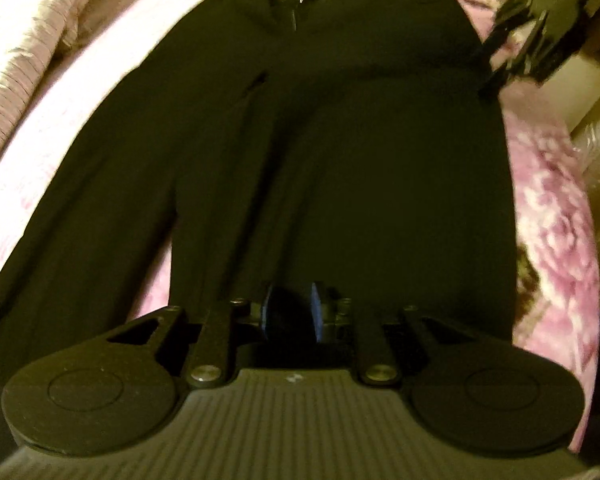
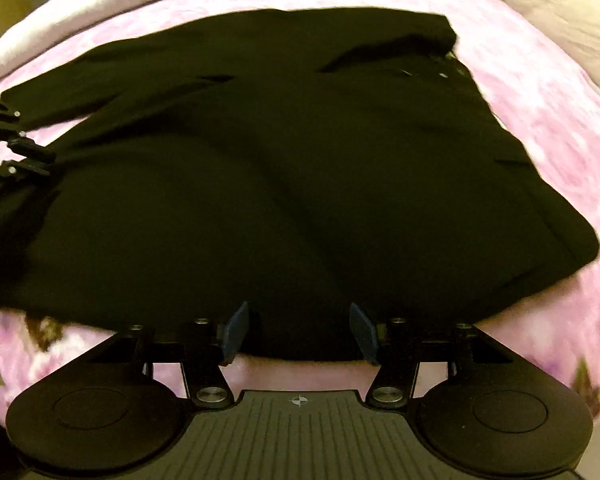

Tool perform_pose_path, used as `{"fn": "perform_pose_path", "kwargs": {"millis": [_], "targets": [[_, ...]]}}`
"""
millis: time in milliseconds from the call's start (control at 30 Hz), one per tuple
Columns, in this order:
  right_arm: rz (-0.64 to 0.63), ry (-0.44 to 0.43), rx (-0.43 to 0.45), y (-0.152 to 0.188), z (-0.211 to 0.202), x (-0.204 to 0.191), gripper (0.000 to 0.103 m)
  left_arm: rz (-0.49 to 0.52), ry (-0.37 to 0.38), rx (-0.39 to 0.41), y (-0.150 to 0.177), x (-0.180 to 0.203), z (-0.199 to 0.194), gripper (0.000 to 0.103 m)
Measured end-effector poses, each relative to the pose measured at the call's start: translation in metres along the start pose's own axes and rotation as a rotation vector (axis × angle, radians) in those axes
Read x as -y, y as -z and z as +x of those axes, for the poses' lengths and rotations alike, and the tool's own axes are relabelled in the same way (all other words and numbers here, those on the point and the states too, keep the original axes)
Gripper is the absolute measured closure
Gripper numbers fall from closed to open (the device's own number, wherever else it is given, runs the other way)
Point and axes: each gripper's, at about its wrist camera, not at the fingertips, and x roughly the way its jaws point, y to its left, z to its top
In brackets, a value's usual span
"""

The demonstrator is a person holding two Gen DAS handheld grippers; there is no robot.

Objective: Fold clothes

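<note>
Left wrist view: black garment lies spread flat on the pink floral bedspread, collar and zip at the far end, one sleeve running down the left side, partly split from the body by a strip of pink.
Left gripper: blue pads stand a narrow gap apart, low over the near hem; dark on dark, so I cannot tell whether cloth is pinched between them.
Left sleeve: lies long and loose, an easy edge to take; cuff end falls outside the sharp part of the frame.
Right wrist view: same garment seen side-on, body in the middle, collar hardware at far right, the other tool's linkage poking in at the left edge.
Right gripper: jaws wide, blue pads apart, straddling the near edge of the cloth with nothing clamped.
Handling (judgement): soft, fairly thick fabric, drapes with no stiffness, some weight, not fragile, not slippery; it will sag between two hold points.
Where to hold (judgement): hems, side seams or shoulder corners, pinching all layers at an edge; mid-panel only bunches.
Fold state: right side shows no sleeve lying out, so it may already be folded in; too dark to confirm.
</note>
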Motion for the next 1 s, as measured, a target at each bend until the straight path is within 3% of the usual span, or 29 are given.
{"fn": "perform_pose_path", "kwargs": {"millis": [133, 233, 300, 467, 667, 767, 833, 1000], "targets": [[0.007, 0.002, 0.081, -0.029, -0.014, -0.010, 0.046, -0.031, 0.008, -0.084, 0.006, -0.004, 0.011, 0.083], [0.064, 0.016, -0.015, -0.041, 0.018, 0.003, 0.046, -0.067, -0.012, -0.114, 0.010, -0.006, 0.005, 0.081], [0.047, 0.012, -0.020, -0.049, 0.021, 0.003, 0.046, -0.085, -0.038, -0.125, 0.011, -0.009, -0.005, 0.078], [0.095, 0.014, 0.016, -0.070, -0.011, -0.001, 0.046, -0.204, -0.102, -0.106, 0.019, -0.018, -0.057, 0.067], [0.217, 0.049, 0.047, -0.076, -0.054, 0.006, 0.046, -0.192, -0.120, 0.010, 0.023, 0.001, -0.102, 0.064], [0.225, 0.064, 0.091, -0.083, -0.077, 0.017, 0.046, -0.147, -0.128, 0.056, 0.006, 0.012, -0.097, 0.064], [0.180, 0.061, 0.099, -0.092, -0.080, 0.032, 0.046, -0.172, -0.112, 0.080, -0.005, 0.013, -0.093, 0.064], [0.060, 0.010, 0.082, -0.138, -0.045, 0.088, 0.046, -0.216, -0.118, 0.050, -0.053, 0.026, -0.055, 0.064]]}}
